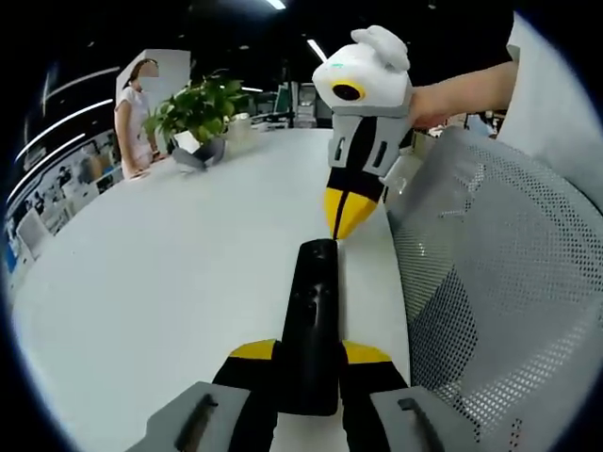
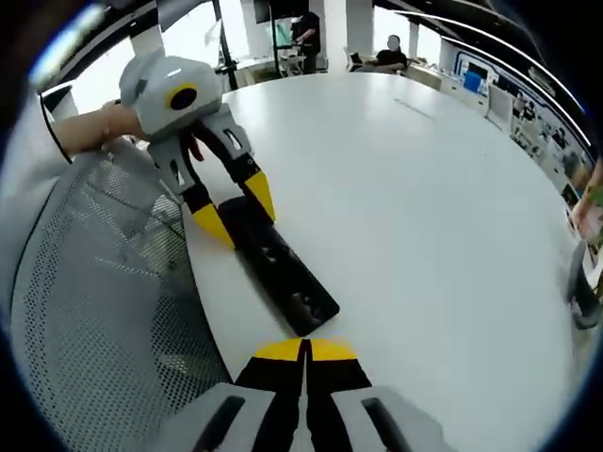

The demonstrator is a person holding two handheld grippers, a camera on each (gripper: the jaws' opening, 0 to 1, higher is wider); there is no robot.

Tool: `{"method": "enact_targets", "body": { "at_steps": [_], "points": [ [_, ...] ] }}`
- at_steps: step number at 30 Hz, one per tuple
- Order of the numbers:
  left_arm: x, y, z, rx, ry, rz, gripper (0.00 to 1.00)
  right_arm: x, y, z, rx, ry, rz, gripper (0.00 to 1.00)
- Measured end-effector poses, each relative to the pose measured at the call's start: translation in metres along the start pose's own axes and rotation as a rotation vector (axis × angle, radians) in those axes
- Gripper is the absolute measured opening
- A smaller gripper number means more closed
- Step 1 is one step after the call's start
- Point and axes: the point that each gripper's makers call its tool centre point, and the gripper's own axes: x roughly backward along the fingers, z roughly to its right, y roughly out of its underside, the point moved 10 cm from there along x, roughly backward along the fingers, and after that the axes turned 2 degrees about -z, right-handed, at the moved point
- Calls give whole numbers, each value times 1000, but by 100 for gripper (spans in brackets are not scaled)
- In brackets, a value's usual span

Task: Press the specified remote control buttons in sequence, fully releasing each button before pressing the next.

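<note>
A long black remote control (image 1: 316, 292) lies on the white table (image 1: 188, 282) near its edge. My left gripper (image 1: 309, 353) is shut on the remote's near end, one yellow-tipped jaw on each side. My right gripper (image 1: 346, 221) comes down from above, shut, with its yellow tips just at the remote's far end. In the right gripper view, my right gripper (image 2: 303, 350) is shut right before the end of the remote (image 2: 283, 273). I cannot tell whether it touches. The left gripper (image 2: 236, 212) clamps the remote's other end.
A grey mesh chair back (image 1: 499, 282) stands against the table edge beside the remote, also seen in the right gripper view (image 2: 94, 282). A potted plant (image 1: 198, 108) and a standing person (image 1: 137, 113) are at the table's far side. Open white table (image 2: 424, 188) spreads beyond.
</note>
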Motion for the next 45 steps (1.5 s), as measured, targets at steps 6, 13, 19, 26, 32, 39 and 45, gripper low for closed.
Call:
{"method": "enact_targets", "body": {
  "at_steps": [6, 13, 19, 26, 32, 39, 45],
  "points": [
    [0, 0, 0, -7, 0, -2, 24, -4, -12, 9, 67, 18, 5, 0],
    [-1, -3, 1, 16, -2, -28, 25, -14, -14, 6, 108, -10, -26, 0],
    [-2, -7, 1, -13, -10, -60, 26, -12, -13, 4, 125, -9, -16, 0],
    [-3, -7, 4, -14, 4, -45, 25, -14, -26, 2, 327, 2, -143, 0],
    [-3, -6, 4, -12, 1, -40, 25, -18, -37, 1, 486, -29, -256, 0],
    [-3, -7, 5, 7, -9, -51, 25, -19, -40, 1, 488, -36, -291, 0],
    [-2, -6, 6, 6, -10, -42, 25, -18, -39, 1, 466, -28, -288, 0]
  ]
}}
